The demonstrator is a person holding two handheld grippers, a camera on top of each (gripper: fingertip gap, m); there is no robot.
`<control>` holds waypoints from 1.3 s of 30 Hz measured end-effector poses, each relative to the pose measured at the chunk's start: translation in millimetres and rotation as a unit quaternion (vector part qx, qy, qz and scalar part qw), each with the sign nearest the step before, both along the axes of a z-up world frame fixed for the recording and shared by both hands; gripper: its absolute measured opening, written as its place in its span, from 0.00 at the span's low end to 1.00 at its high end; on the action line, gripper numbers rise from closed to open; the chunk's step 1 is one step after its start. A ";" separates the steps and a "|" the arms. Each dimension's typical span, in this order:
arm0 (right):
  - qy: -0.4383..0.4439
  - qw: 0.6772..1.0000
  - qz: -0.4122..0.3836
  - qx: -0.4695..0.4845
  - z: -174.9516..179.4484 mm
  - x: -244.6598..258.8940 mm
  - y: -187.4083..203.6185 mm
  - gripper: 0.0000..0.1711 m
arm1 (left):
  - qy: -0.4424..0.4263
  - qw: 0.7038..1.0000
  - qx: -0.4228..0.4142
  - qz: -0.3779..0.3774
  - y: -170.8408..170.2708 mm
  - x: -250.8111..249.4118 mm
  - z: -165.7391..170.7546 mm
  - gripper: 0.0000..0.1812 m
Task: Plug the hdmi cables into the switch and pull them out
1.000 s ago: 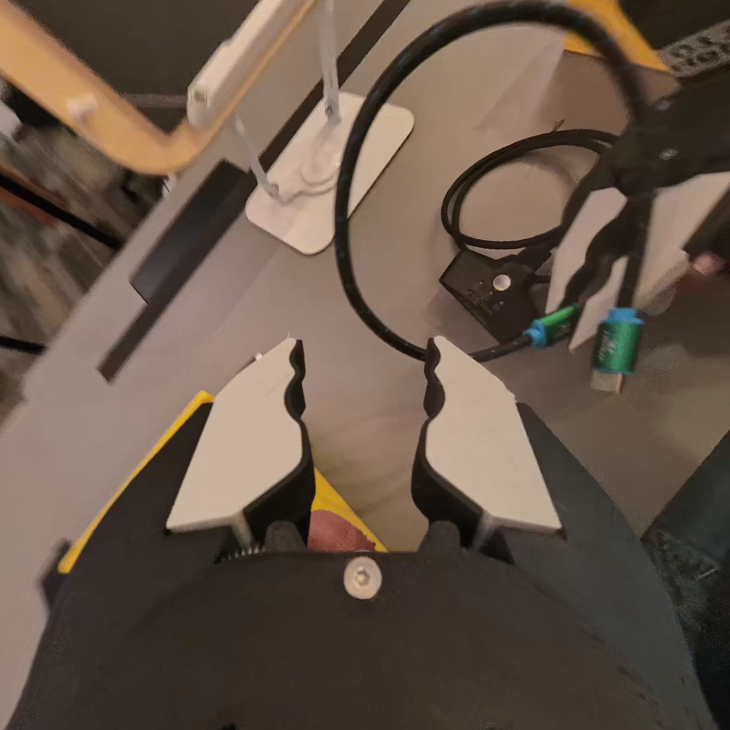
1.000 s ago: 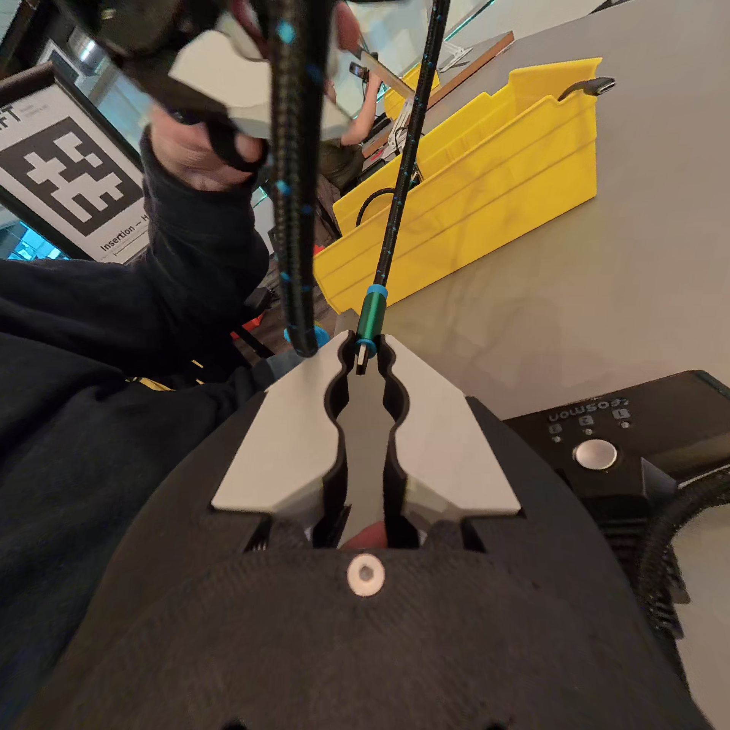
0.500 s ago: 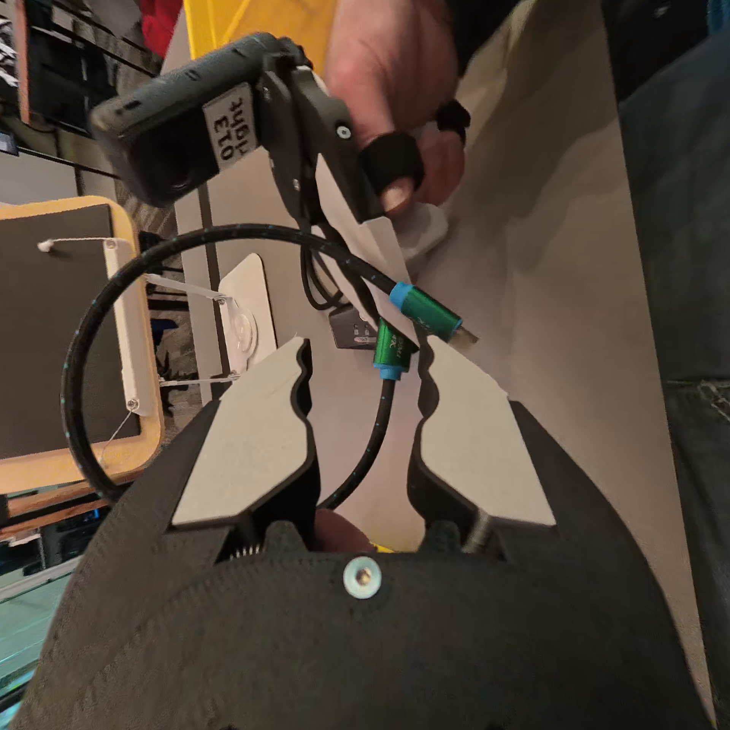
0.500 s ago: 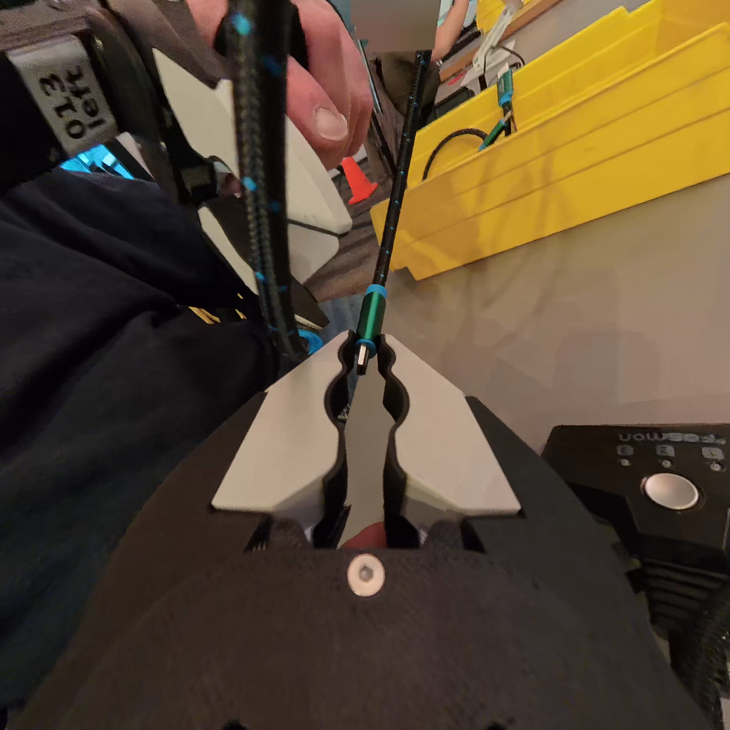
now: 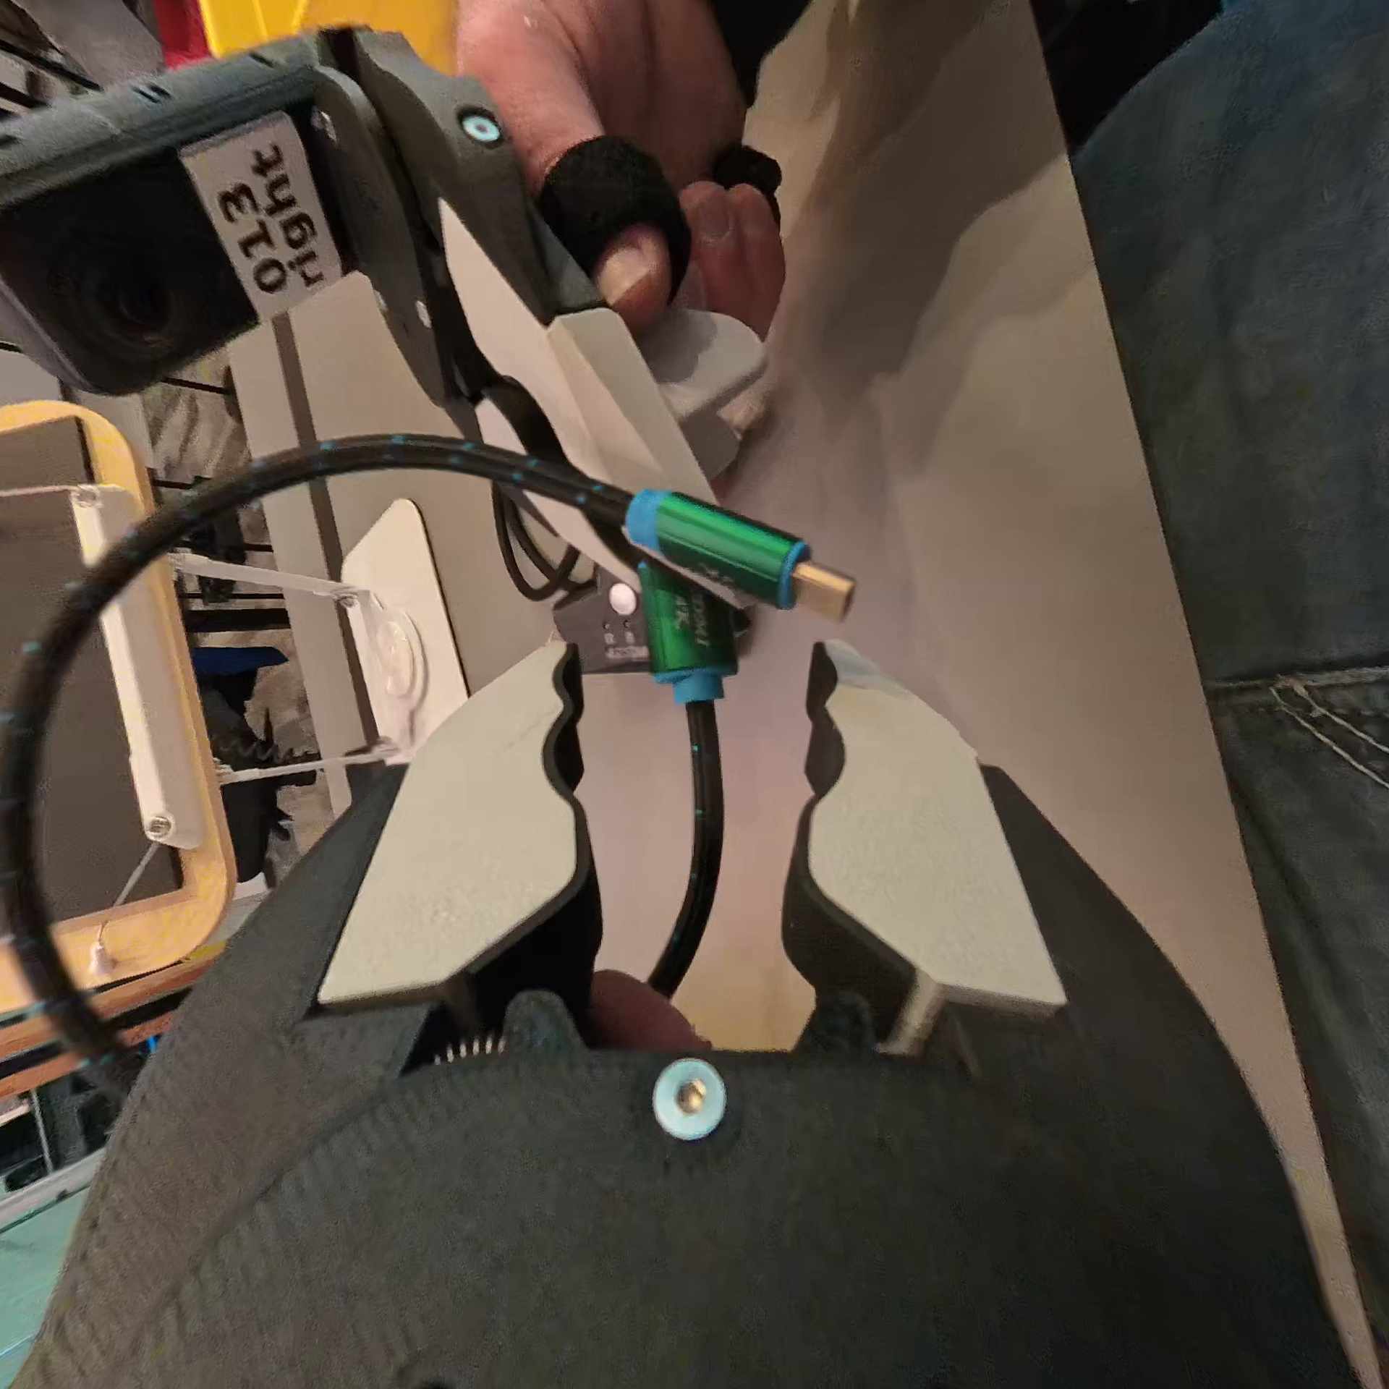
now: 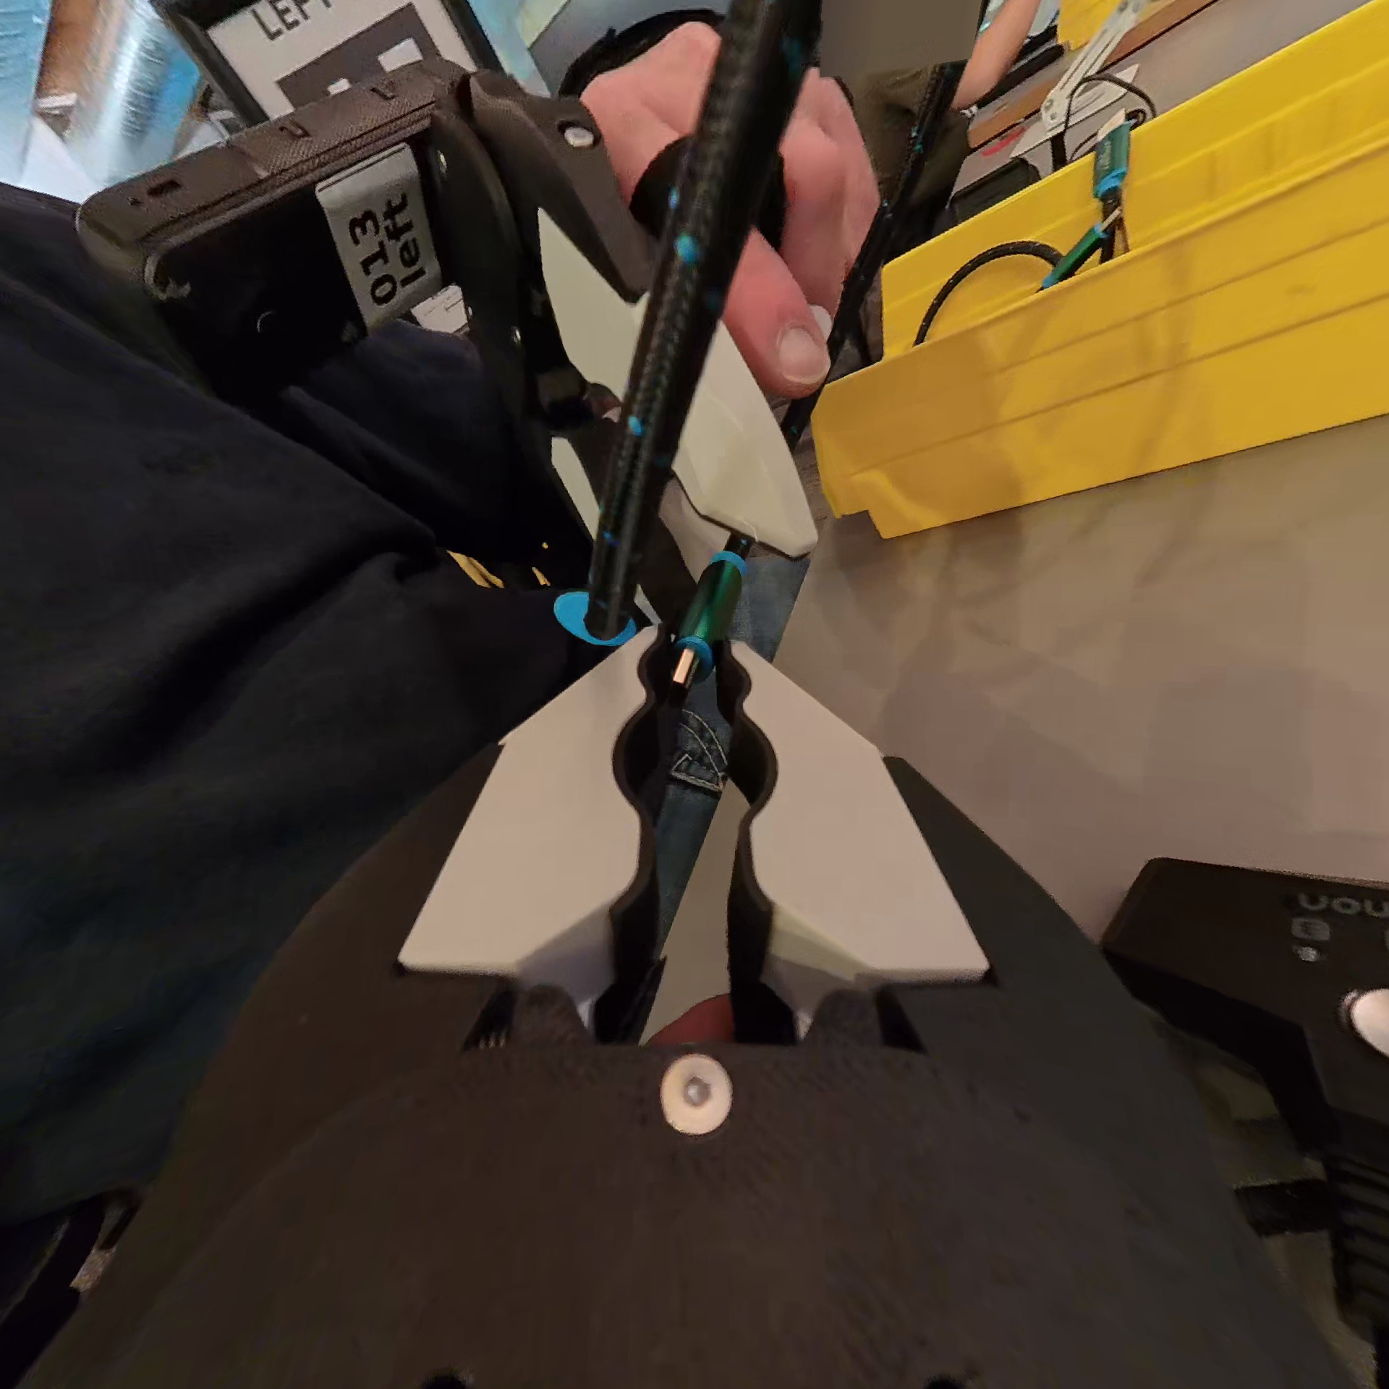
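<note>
Since half a second ago our left gripper [image 5: 695,688] has closed in on the two plugs, which now loom larger just beyond its fingertips, while its jaws stand as wide apart as before, gripping nothing.

From the left wrist view, we see one braided black HDMI cable [image 5: 695,834] running up through the gap between our fingers without touching either. It ends in a green metal plug [image 5: 688,627] with a blue collar, pointing away from us. A second green plug [image 5: 718,549], blue-banded at both ends with a gold connector tip, lies crosswise above the first, its cable arching off to the left. Both plugs sit at the tips of our right gripper [image 5: 676,526], held by a hand [image 5: 624,128] at the top. Behind them rests the small black HDMI switch [image 5: 601,627] with its round silver button, on the grey table [image 5: 977,526]; no plug is in it here.

From the right wrist view, our right gripper [image 6: 691,661] is nearly closed, pinching the metal tip of a green plug [image 6: 706,609] between its fingertips. A thick braided cable [image 6: 676,316] crosses in front, its blue collar beside our left fingertip. Our left gripper [image 6: 736,466] hangs just above. The switch [image 6: 1240,962] lies at lower right, and a yellow bin [image 6: 1127,361] with more cables stands beyond.
</note>
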State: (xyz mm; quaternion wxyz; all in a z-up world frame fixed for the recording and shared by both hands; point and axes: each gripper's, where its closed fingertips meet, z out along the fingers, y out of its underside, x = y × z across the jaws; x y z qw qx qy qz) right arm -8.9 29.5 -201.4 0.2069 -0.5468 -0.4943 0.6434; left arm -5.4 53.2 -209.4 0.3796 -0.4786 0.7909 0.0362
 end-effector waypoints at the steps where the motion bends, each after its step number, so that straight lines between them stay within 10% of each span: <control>1: 0.004 1.000 0.006 -0.001 0.5 1.2 -1.9 0.05 | -0.011 1.000 0.005 -0.002 0.3 2.8 2.7 0.30; 21: 0.158 0.987 0.043 0.002 20.5 21.8 -15.1 0.06 | -0.299 0.923 -0.241 -0.017 -22.8 26.6 53.6 0.03; 30: 0.155 0.987 0.044 0.008 15.0 19.5 -16.3 0.06 | -0.195 0.969 -0.152 -0.021 -25.5 24.3 25.9 0.11; 39: 0.192 0.980 0.052 0.004 27.1 28.8 -18.8 0.07 | -0.234 0.953 -0.193 -0.003 -23.4 26.0 27.8 0.17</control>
